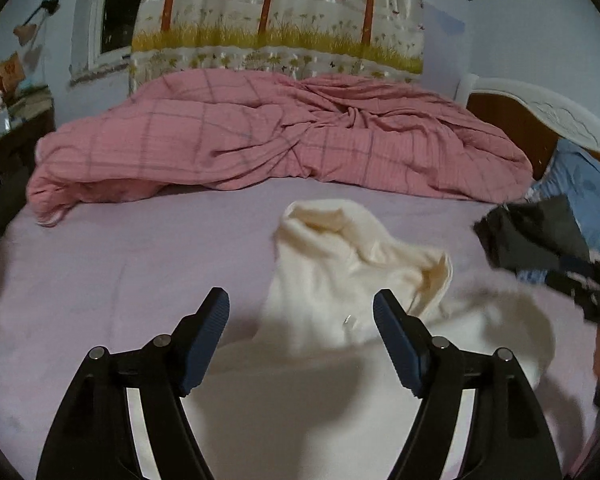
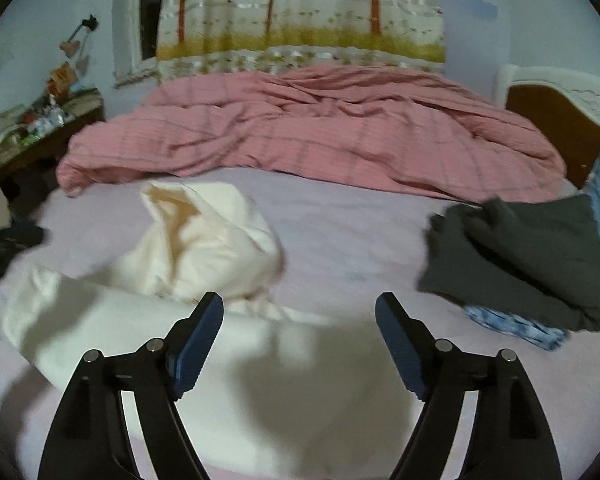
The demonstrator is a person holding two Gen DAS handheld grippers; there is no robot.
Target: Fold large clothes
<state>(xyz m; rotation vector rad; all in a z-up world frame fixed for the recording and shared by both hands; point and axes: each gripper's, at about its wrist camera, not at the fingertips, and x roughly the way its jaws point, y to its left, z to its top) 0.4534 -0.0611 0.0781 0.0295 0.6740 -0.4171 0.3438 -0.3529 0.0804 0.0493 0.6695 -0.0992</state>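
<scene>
The cream garment [image 1: 340,280] lies on the lilac bedsheet [image 1: 120,260] in the near half of the bed, in front of the bunched pink checked duvet [image 1: 260,140]. Both tongs stand spread with nothing between the pads: the left gripper [image 1: 301,320] hangs over the garment's near portion, and the right gripper [image 2: 299,320] hangs over its near right-hand end, and neither touches the cloth. In the left wrist view the garment runs from the flat spread under the jaws up and away to a rumpled, open-mouthed peak beyond the fingertips. In the right wrist view the same cream garment [image 2: 180,280] sits mostly to the left of the jaws, its raised lump up and left, its flat part reaching below them. So its long axis looks to run roughly across the bed's near edge with the lump on the far side, and the left gripper appears the nearer of the 2 to that lump. A dark grey garment [image 2: 520,248] lies well apart on the right, partly over a blue patterned cloth [image 2: 512,328].
</scene>
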